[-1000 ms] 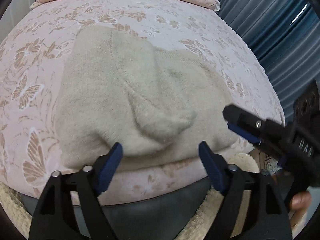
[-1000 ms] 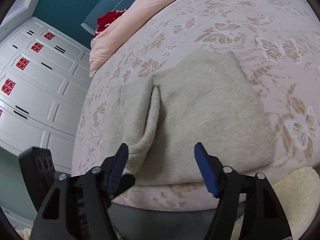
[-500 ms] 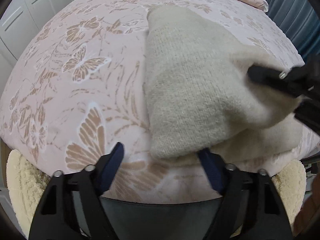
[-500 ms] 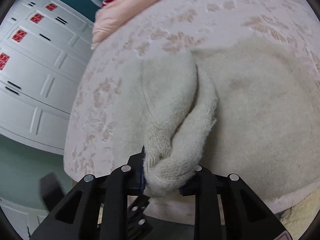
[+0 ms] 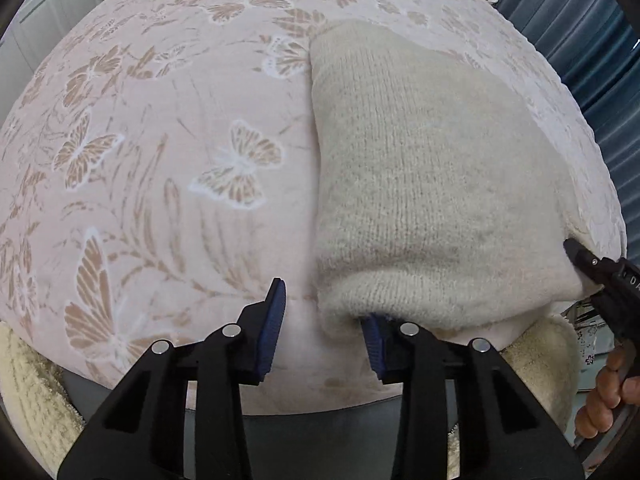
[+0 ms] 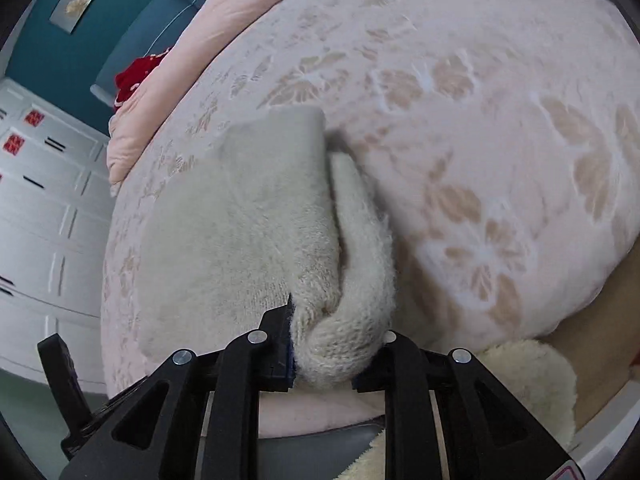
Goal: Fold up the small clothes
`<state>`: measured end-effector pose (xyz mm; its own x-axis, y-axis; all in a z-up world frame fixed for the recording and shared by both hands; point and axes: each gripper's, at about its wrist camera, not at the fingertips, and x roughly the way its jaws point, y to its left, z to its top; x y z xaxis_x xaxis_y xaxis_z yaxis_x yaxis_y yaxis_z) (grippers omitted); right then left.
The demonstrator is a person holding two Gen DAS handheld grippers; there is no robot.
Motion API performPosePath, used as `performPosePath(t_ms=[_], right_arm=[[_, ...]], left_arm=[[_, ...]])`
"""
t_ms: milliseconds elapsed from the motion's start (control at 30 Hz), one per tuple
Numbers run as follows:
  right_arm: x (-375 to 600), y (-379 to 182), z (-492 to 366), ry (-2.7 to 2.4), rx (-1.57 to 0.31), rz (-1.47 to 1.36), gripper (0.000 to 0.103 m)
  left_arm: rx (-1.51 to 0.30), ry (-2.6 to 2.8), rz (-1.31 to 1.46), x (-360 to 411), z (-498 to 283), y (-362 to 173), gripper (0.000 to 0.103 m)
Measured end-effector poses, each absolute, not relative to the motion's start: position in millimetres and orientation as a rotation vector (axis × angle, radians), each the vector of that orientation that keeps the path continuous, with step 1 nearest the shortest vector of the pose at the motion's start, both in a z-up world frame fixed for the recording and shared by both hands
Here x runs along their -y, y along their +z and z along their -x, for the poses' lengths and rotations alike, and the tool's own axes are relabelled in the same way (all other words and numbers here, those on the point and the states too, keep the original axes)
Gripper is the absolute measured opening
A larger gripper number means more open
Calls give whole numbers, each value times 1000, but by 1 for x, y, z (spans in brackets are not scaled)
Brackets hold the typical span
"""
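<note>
A cream knitted garment (image 5: 420, 184) lies folded on the pink butterfly bedspread (image 5: 160, 184), close to the bed's near edge. My left gripper (image 5: 324, 336) stands at the garment's near left corner with its jaws closing. That corner sits between them against the right pad, and the left pad is still off the cloth. My right gripper (image 6: 332, 356) is shut on a bunched fold of the garment (image 6: 248, 232) at its near edge. In the left wrist view the right gripper (image 5: 580, 256) grips the garment's right corner, with a person's hand (image 5: 612, 392) behind it.
A pink quilt (image 6: 208, 40) and a red item (image 6: 136, 76) lie at the bed's far end. White wardrobe doors (image 6: 40, 220) stand to one side, blue curtains (image 5: 580, 40) to the other. Cream fleece (image 5: 28, 392) hangs below the bed's front edge.
My right gripper shut on the garment's edge and pulled it across, folding the garment in half. My left gripper narrowed and came down to the folded garment's near left corner.
</note>
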<state>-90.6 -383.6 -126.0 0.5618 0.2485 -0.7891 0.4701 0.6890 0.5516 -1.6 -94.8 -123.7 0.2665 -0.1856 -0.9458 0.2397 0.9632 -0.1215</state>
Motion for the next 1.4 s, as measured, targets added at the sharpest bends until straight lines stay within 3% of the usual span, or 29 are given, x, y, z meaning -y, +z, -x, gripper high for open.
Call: performPosePath(t_ms=[200,300,367,600,700,767,833,900,967,1067,1200,1333,1400], right_arm=[[372,-99,84,-104,-921,-755,20],[372,-118,76,-156,-1038,-648,28],[371,-112,88,-176,-1018,-633,38],[336,-32,103,-312,-824,-339,46],[317,-10,80,-126,-825,-378,29],[300,-15,60,17,-852,-473,27],[278,-45,33,91,-944,-526,23],[238,-105,5,186,-1155,-535,18],[205,-143,1,227,-1179,-513,13],[199,-132,5,269,-1163,-579,12],[224,-77,30,156,-1039,-458,12],[303,-53,58,-76,-941,-511,54],[342,-62,58,-159,-948,-585,58]], left_arm=[[-1257,-277,-89,96,6,-123,34],[-1269,-280,-66,88,9,-121,38],[-1264,-278,-73,82,15,-117,41],[-1321,-201,-34,35,25,-126,40],[-1304,-181,-10,19,28,-120,40],[-1283,-177,16,10,30,-112,41],[-1255,-186,68,2,31,-103,46],[-1220,-188,128,-6,33,-93,55],[-1188,-198,150,-9,33,-85,55],[-1174,-210,118,-5,33,-79,56],[-1172,-248,130,0,35,-75,62],[-1172,-302,84,21,37,-74,64],[-1171,-320,60,33,39,-76,71]])
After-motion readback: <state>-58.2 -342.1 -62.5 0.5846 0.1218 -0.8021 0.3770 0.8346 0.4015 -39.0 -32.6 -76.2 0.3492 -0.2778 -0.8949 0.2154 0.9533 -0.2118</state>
